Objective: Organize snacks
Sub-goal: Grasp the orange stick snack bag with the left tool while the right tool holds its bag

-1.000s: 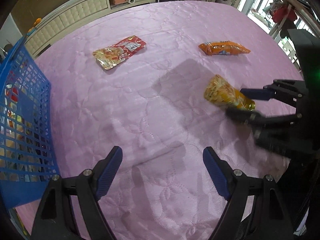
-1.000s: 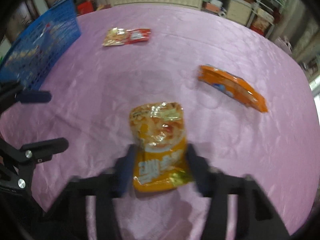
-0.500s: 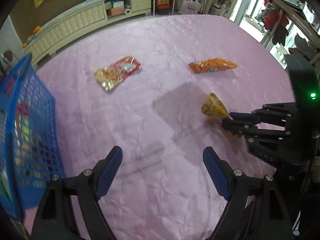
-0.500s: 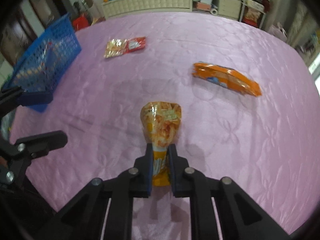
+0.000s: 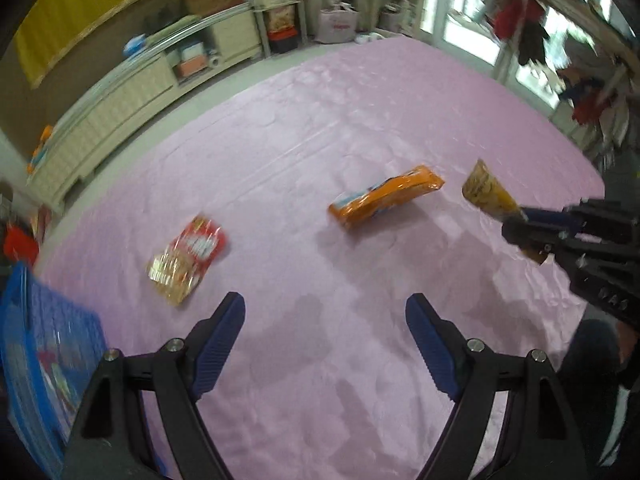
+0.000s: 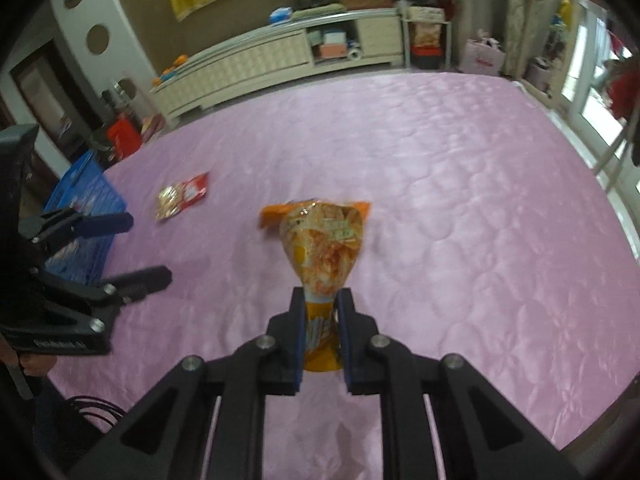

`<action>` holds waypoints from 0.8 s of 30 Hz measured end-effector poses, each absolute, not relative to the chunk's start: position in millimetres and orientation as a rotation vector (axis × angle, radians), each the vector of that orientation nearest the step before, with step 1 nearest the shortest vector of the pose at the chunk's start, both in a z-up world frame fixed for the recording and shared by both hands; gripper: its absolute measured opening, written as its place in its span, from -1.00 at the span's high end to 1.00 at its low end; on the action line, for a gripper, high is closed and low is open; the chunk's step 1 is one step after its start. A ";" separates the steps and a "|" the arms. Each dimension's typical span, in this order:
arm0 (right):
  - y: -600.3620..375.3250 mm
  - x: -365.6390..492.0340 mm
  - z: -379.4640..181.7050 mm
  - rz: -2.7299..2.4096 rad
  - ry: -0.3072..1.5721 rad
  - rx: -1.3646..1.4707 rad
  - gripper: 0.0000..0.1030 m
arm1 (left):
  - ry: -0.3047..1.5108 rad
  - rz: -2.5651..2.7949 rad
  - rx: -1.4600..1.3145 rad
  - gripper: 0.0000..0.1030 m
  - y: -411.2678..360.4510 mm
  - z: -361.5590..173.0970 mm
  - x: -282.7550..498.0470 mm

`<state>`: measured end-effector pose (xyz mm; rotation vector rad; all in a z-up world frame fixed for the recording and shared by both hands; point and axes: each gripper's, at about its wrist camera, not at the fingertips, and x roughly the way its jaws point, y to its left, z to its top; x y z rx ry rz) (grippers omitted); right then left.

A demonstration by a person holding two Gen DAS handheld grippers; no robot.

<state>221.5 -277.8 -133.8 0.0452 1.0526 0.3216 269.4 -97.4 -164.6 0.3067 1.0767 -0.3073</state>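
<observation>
Pink-covered counter point(image 5: 320, 120) is carrying everything. Blue basket point(image 5: 36, 360) is sitting at 8 o'clock of the left tongs point(image 5: 324, 336), nearer that side. Left tongs are gaping wide, gripping nothing. Orange packet point(image 5: 386, 196) and red packet point(image 5: 188, 258) are lying flat, well apart. Right tongs point(image 6: 320, 332) are clamping the yellow snack bag point(image 6: 324, 248) by its bottom end, long axis pointing 12 o'clock, off the cloth; basket is lying at its 9 o'clock.

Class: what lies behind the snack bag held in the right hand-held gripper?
Behind the yellow snack bag, the orange packet shows at both edges on the pink cloth; its middle is covered.
</observation>
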 end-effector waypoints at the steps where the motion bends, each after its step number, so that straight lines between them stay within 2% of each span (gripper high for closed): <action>1: -282.2 223.8 -133.4 0.312 1.048 0.062 0.63 | 1.070 -0.321 0.344 -0.58 -105.3 -166.7 274.3; 12: -315.5 248.3 -146.2 0.260 1.024 0.197 0.61 | 1.056 -0.483 0.575 -0.56 -156.7 -189.5 323.7; 17: -321.2 249.7 -149.3 0.266 1.023 0.208 0.61 | 1.091 -0.543 0.582 -0.31 -160.3 -201.6 346.7; 24: -327.1 255.1 -154.5 0.285 1.020 0.234 0.61 | 1.090 -0.587 0.600 -0.31 -167.5 -208.7 365.3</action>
